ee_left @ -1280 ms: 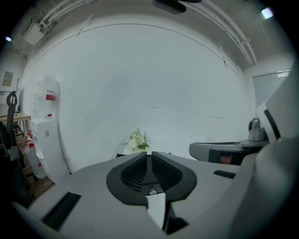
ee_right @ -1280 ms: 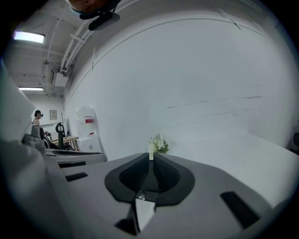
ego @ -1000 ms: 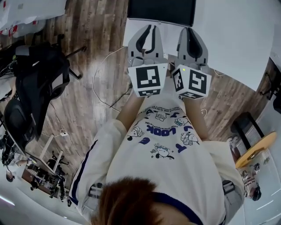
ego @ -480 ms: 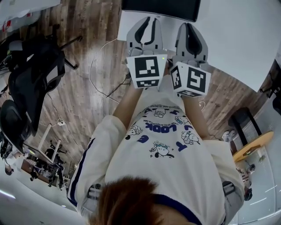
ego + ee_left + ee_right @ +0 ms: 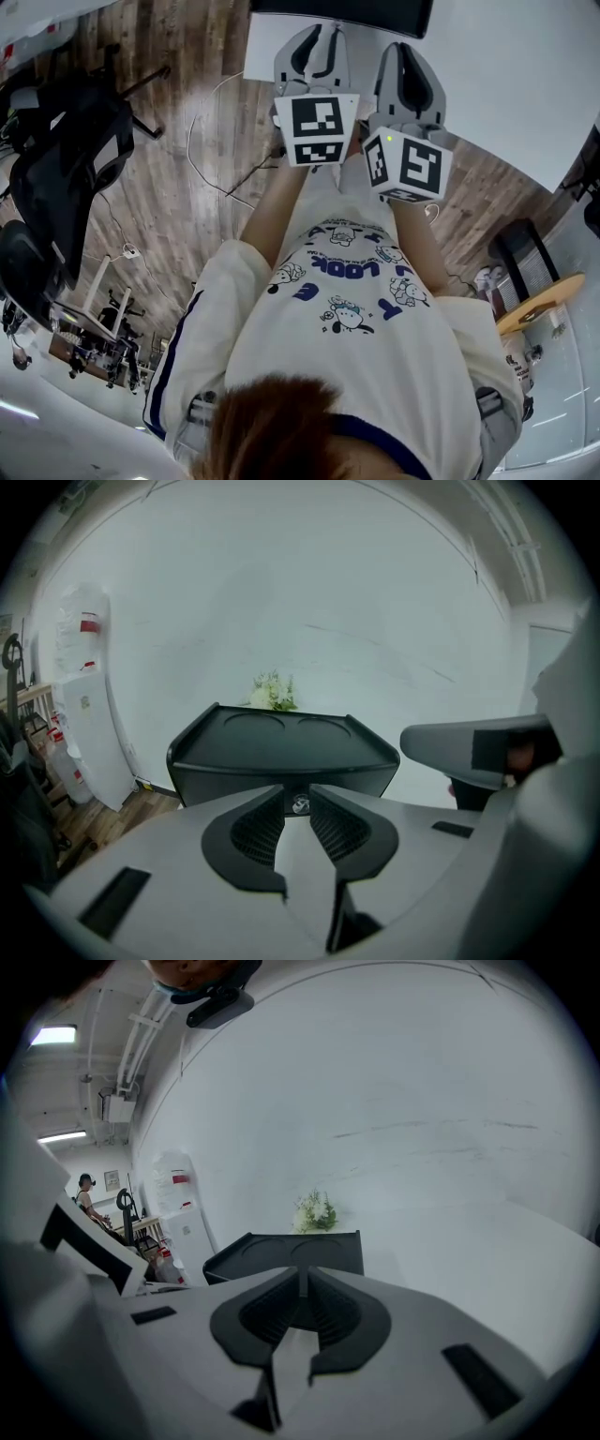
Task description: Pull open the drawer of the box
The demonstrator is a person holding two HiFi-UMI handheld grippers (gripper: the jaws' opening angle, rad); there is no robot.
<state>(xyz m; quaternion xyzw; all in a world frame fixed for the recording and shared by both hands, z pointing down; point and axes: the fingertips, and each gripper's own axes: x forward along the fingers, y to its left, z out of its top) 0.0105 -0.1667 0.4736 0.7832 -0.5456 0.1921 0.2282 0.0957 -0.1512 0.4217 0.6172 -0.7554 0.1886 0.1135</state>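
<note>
A black box (image 5: 349, 13) stands on the white table (image 5: 511, 80), cut off by the top edge of the head view. In the left gripper view the box (image 5: 281, 750) faces me with a shallow tray top, and a small round emblem (image 5: 300, 804) on its front shows between the jaws. My left gripper (image 5: 317, 42) (image 5: 297, 794) points at that front with a narrow gap between its tips, holding nothing. My right gripper (image 5: 410, 58) (image 5: 304, 1274) hangs beside it with its tips together, and the box (image 5: 281, 1249) lies ahead and slightly left.
A small bunch of white flowers (image 5: 272, 691) (image 5: 314, 1211) sits behind the box. A black office chair (image 5: 66, 159) and a loose cable (image 5: 211, 155) are on the wooden floor to the left. The person's arms and printed shirt (image 5: 347, 300) fill the lower head view.
Both grippers have edged forward side by side toward the box, which now sits higher in the head view. Neither gripper's jaws have visibly changed.
</note>
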